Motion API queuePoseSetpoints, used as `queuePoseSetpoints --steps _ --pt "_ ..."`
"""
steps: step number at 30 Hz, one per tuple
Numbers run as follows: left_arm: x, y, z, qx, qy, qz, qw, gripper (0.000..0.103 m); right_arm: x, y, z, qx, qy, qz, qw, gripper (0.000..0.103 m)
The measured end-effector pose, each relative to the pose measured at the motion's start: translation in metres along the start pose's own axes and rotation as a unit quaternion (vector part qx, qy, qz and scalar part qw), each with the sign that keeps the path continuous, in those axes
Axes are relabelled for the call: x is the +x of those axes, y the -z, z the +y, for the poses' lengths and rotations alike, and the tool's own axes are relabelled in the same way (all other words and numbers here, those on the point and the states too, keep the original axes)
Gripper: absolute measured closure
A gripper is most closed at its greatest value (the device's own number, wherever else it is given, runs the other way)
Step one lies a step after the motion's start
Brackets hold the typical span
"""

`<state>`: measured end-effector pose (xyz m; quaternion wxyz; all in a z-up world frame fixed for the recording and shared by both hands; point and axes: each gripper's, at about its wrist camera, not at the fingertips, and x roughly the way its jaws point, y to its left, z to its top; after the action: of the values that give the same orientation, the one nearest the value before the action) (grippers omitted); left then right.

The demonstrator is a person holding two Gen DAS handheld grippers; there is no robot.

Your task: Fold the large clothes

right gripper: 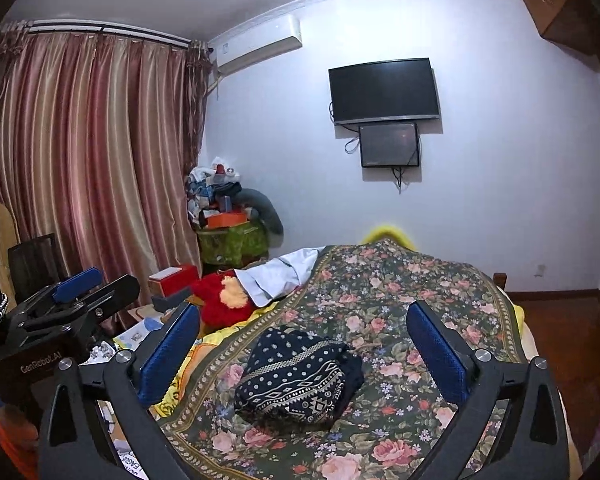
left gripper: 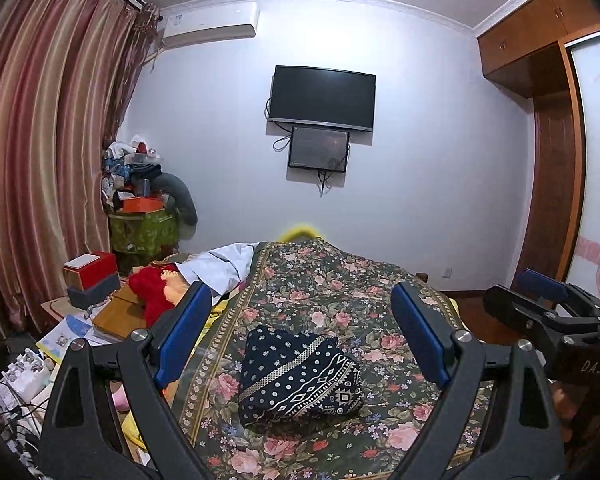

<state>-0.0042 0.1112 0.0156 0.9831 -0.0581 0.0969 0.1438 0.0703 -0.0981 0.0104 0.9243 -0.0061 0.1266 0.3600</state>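
Observation:
A folded dark navy garment (left gripper: 300, 376) with white dots and geometric bands lies as a compact bundle on the floral bedspread (left gripper: 340, 280). My left gripper (left gripper: 302, 290) hangs above and just short of it, jaws wide open and empty. The right wrist view shows the same bundle (right gripper: 296, 376) on the bedspread (right gripper: 380, 280), between and beyond the blue pads (right gripper: 164, 352) of my right gripper (right gripper: 304, 309), also wide open and holding nothing. Each gripper shows in the other's view: the right gripper (left gripper: 516, 292) at the right edge, the left gripper (right gripper: 100, 280) at the left edge.
Left of the bed lie a red plush toy (left gripper: 152, 292), a white cloth (left gripper: 224, 264), red and grey boxes (left gripper: 92, 276) and loose papers. A cluttered green box stack (left gripper: 144, 224) stands by the striped curtain (left gripper: 40, 160). A TV (left gripper: 322, 98) hangs on the far wall; a wooden wardrobe (left gripper: 552, 184) stands right.

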Motion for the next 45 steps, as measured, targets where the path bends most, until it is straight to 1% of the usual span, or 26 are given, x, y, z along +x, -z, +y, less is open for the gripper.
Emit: queuePoseSetpoints --steps 10,15,31,45 --pt "0.004 0.003 -0.007 0.008 -0.002 0.008 0.9999 0.011 0.006 0.004 -0.003 0.007 0.008 0.011 1.000 0.000" --pt "0.007 0.005 -0.006 0.005 -0.003 0.013 0.9999 0.011 0.010 0.005 -0.006 0.011 0.016 0.014 1.000 0.000" --pt "0.013 0.008 -0.003 0.004 -0.004 0.018 0.9998 0.011 0.015 0.005 -0.008 0.016 0.020 0.019 1.000 0.000" --pt "0.021 0.009 0.004 0.008 0.011 0.023 0.9996 0.011 0.014 0.006 -0.008 0.016 0.019 0.019 1.000 0.000"
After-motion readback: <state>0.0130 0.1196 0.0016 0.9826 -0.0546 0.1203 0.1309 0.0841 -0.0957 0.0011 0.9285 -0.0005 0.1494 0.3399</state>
